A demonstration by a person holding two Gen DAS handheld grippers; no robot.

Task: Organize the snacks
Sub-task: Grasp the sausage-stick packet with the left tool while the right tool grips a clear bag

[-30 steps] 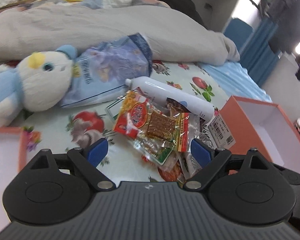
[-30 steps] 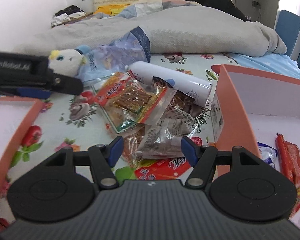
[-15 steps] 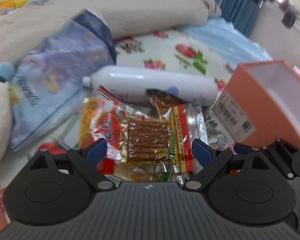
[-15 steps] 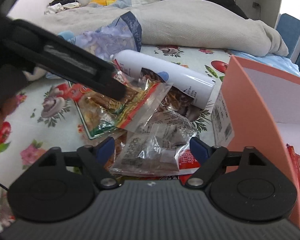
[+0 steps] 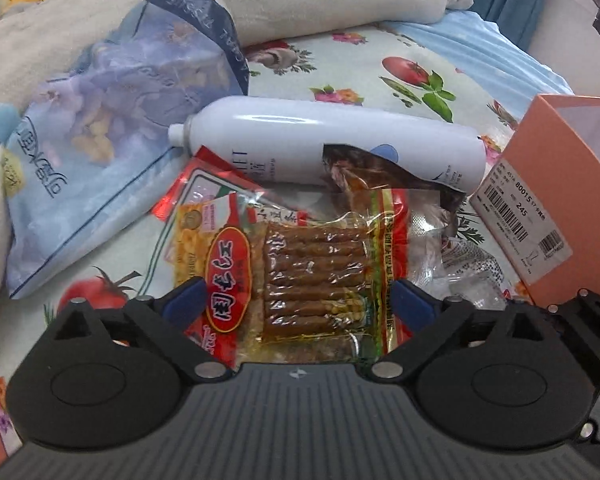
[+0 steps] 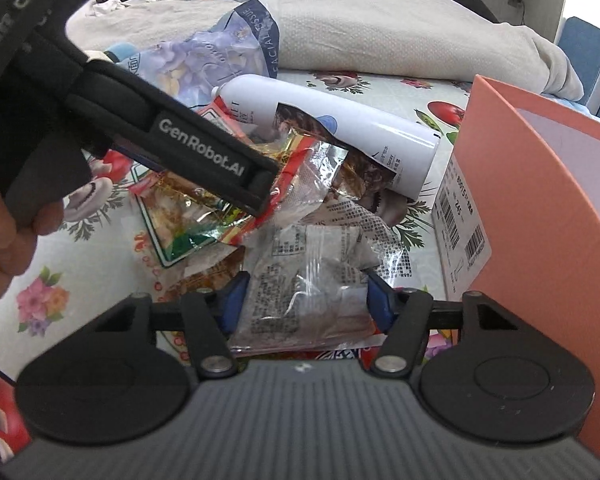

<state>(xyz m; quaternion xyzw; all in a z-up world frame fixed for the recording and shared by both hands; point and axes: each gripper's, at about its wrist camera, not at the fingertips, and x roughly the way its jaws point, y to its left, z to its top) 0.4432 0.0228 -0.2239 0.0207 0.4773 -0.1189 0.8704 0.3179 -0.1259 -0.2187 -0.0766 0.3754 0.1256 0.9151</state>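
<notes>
Jaws on the left gripper (image 5: 296, 300) stand wide, straddling the red-and-yellow snack packet (image 5: 288, 276) without pressing it. The right gripper (image 6: 304, 300) has just been closing its jaws; the clear snack packet (image 6: 300, 280) lies between them, though contact by the pads cannot be confirmed. Both packets sit in one overlapping heap on the floral sheet (image 5: 364, 56), against a white spray can (image 5: 324, 140) and just beside the orange box (image 6: 540, 200), which stands open to the right. A blue facial-tissue pack (image 5: 112, 112) lies behind the heap. Risks noted: the wrappers overlap, so lifting either packet is likely to drag a neighbour along or scatter the pile; the glossy film may slip from the pads; the left tool crosses directly over the right gripper's working area, so the two could collide; the can may roll if nudged.
</notes>
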